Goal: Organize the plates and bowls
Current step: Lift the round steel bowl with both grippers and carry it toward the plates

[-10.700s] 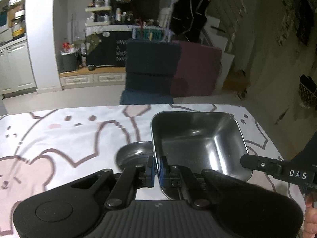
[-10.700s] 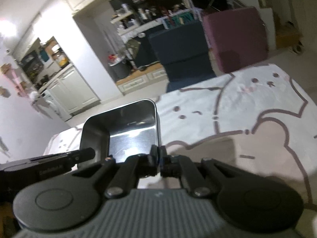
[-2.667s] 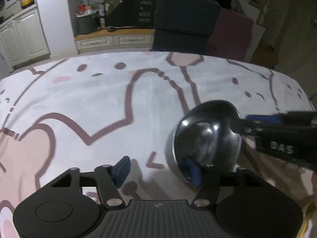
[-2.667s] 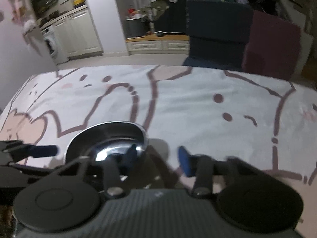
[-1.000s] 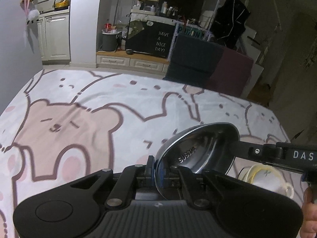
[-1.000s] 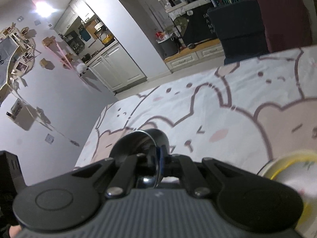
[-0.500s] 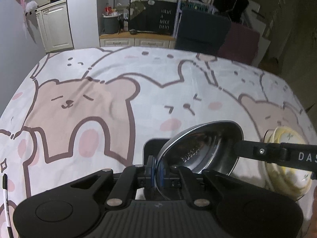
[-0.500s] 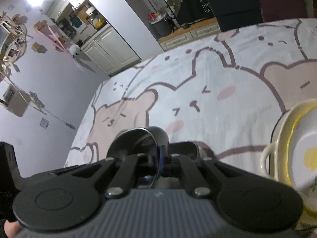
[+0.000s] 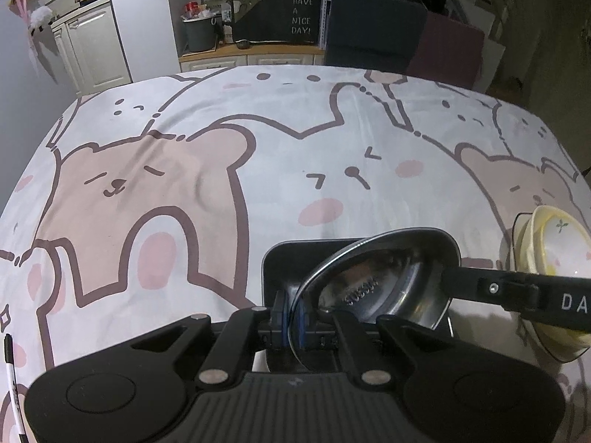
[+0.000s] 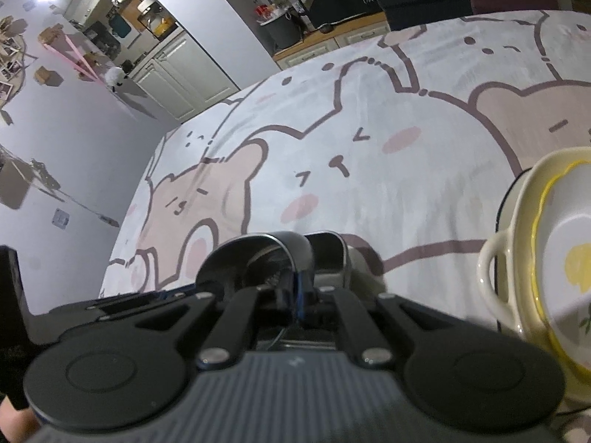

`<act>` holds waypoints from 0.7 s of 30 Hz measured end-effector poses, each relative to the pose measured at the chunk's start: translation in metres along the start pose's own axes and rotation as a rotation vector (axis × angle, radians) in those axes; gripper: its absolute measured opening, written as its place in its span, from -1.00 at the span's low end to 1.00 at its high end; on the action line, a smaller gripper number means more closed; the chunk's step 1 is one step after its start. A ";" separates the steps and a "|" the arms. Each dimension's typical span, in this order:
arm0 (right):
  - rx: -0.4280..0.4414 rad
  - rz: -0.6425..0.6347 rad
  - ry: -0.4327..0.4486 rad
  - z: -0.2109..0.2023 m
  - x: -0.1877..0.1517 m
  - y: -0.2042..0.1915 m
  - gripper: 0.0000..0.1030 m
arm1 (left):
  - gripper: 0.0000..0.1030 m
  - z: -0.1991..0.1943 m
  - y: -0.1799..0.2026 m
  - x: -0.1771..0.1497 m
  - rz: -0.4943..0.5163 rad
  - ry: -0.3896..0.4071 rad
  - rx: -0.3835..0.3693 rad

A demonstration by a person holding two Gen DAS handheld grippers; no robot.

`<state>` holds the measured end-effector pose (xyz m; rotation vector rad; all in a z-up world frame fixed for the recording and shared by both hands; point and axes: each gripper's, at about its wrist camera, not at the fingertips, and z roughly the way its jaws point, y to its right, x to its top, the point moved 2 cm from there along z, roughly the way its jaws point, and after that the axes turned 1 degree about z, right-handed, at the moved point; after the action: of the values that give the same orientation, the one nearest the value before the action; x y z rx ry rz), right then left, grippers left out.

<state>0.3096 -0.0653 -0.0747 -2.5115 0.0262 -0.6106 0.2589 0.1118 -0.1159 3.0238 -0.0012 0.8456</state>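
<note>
Already you have both hand-held grippers, left (image 9: 291,319) and right (image 10: 297,301), pinching opposite rims of the round stainless-steel bowl (image 9: 380,277), held tilted just over the dark square steel pan (image 9: 275,269) on the bear-print tabletop (image 9: 221,170). Nesting it there looks like what remains; the stacked cream-and-yellow ceramic dishes (image 10: 546,258) sit beside.

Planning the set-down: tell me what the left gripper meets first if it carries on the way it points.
Probably the square steel container just beneath: the left gripper, shut on the round steel bowl's rim, points down into it. Depth is unclear, so the gap cannot be judged.
</note>
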 end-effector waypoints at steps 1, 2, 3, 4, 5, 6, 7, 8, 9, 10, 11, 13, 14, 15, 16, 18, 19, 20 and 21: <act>-0.002 0.003 -0.002 0.000 0.000 0.000 -0.94 | -0.90 0.002 0.000 0.000 0.001 -0.002 0.002; -0.003 0.007 -0.005 0.001 -0.001 0.001 -0.94 | -0.89 0.003 0.000 0.001 0.001 -0.003 0.004; -0.004 0.008 -0.007 0.001 -0.001 0.001 -0.94 | -0.89 0.004 0.000 0.001 0.001 -0.003 0.006; -0.005 0.009 -0.007 0.002 0.000 0.001 -0.93 | -0.88 0.005 0.000 0.001 0.002 -0.002 0.008; -0.006 0.006 -0.008 0.003 0.000 0.000 -0.93 | -0.88 0.005 0.000 0.002 0.003 -0.002 0.010; -0.006 0.005 -0.010 0.003 0.000 0.000 -0.93 | -0.88 0.007 -0.001 0.002 0.003 -0.003 0.010; -0.005 0.003 -0.011 0.003 0.001 0.000 -0.93 | -0.88 0.008 -0.001 0.002 0.002 -0.005 0.011; -0.008 -0.003 -0.015 0.004 0.001 0.000 -0.93 | -0.88 0.009 -0.001 0.002 0.005 -0.008 0.015; -0.011 -0.010 -0.018 0.005 0.001 -0.001 -0.93 | -0.88 0.010 0.000 0.001 0.009 -0.010 0.019; -0.015 -0.018 -0.022 0.006 0.001 -0.002 -0.93 | -0.88 0.011 0.001 0.001 0.014 -0.012 0.022; -0.021 -0.029 -0.025 0.007 0.001 -0.003 -0.93 | -0.88 0.012 0.001 0.001 0.017 -0.014 0.024; -0.033 -0.048 -0.031 0.010 0.001 -0.004 -0.92 | -0.88 0.013 0.001 0.001 0.021 -0.017 0.024; -0.039 -0.055 -0.036 0.011 0.001 -0.004 -0.92 | -0.88 0.014 0.001 0.001 0.023 -0.019 0.023; -0.044 -0.058 -0.040 0.013 0.001 -0.005 -0.92 | -0.87 0.015 0.001 0.001 0.027 -0.021 0.023; -0.050 -0.059 -0.045 0.015 0.001 -0.004 -0.92 | -0.87 0.015 0.002 0.000 0.032 -0.022 0.023; -0.060 -0.059 -0.055 0.018 0.001 -0.003 -0.91 | -0.87 0.015 0.002 0.001 0.043 -0.018 0.024; -0.065 -0.061 -0.059 0.019 0.001 -0.003 -0.90 | -0.87 0.015 0.002 0.001 0.045 -0.017 0.024; -0.069 -0.064 -0.059 0.020 0.002 -0.003 -0.90 | -0.87 0.016 0.002 0.001 0.049 -0.017 0.026; -0.073 -0.069 -0.062 0.021 0.002 -0.004 -0.89 | -0.87 0.016 0.003 0.001 0.053 -0.016 0.028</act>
<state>0.3196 -0.0519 -0.0874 -2.6099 -0.0626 -0.5685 0.2683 0.1092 -0.1290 3.0694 -0.0708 0.8317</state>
